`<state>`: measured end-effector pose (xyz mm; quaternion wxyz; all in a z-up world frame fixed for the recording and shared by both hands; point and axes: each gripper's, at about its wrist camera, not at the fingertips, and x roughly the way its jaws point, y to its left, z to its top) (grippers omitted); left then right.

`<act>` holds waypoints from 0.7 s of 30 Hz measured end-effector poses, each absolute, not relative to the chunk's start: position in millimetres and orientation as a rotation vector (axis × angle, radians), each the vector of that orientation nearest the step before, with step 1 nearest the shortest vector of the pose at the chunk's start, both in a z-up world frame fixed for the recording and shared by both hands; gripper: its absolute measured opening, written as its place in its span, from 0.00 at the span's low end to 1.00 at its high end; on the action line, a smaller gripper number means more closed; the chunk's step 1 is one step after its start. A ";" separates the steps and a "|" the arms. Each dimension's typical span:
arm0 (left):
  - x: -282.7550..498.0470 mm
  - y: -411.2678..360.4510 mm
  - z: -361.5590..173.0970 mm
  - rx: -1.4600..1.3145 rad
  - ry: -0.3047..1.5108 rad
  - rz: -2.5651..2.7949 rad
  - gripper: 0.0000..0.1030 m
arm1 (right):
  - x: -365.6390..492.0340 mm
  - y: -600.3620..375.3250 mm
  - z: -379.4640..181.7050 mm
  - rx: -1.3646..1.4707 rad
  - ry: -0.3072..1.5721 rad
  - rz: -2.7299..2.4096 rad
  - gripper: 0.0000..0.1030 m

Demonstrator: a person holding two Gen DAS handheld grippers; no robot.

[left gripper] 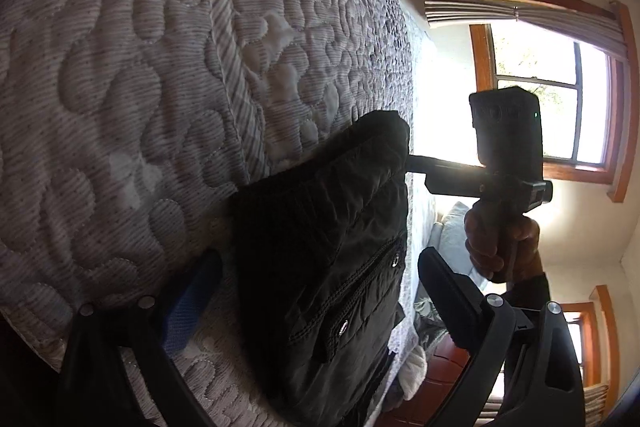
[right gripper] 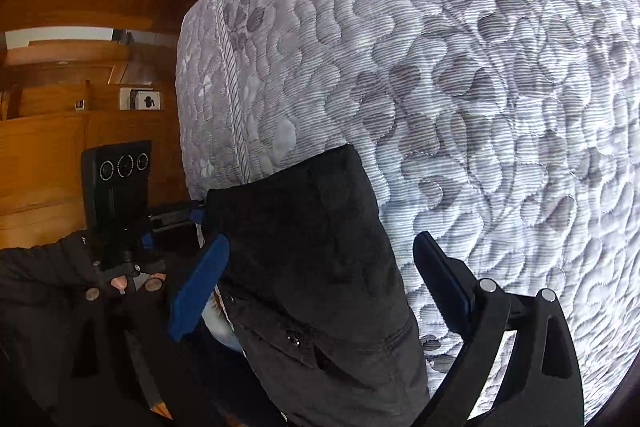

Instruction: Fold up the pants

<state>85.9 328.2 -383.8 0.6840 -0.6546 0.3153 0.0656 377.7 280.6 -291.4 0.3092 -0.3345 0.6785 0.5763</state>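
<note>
The black pants (left gripper: 324, 247) lie folded into a compact stack on the quilted grey mattress (left gripper: 140, 67), flap pockets with snaps facing up. My left gripper (left gripper: 316, 291) is open, its jaws on either side of the stack without gripping it. My right gripper (right gripper: 324, 291) is also open, straddling the same pants (right gripper: 320, 267) from the opposite side. The right gripper also shows in the left wrist view (left gripper: 416, 163), its tip at the pants' far corner. The left gripper shows in the right wrist view (right gripper: 192, 211) at the stack's left edge.
The mattress edge (right gripper: 236, 107) runs close to the pants. Wooden cabinets and shelves (right gripper: 60, 87) stand beyond it. A window with a wooden frame (left gripper: 560, 107) and a sofa with cushions (left gripper: 452, 235) are on the other side.
</note>
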 end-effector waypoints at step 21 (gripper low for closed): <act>90.2 332.7 -405.3 -1.619 0.682 0.123 0.70 | 355.8 315.3 -317.0 -0.976 1.935 1.626 0.80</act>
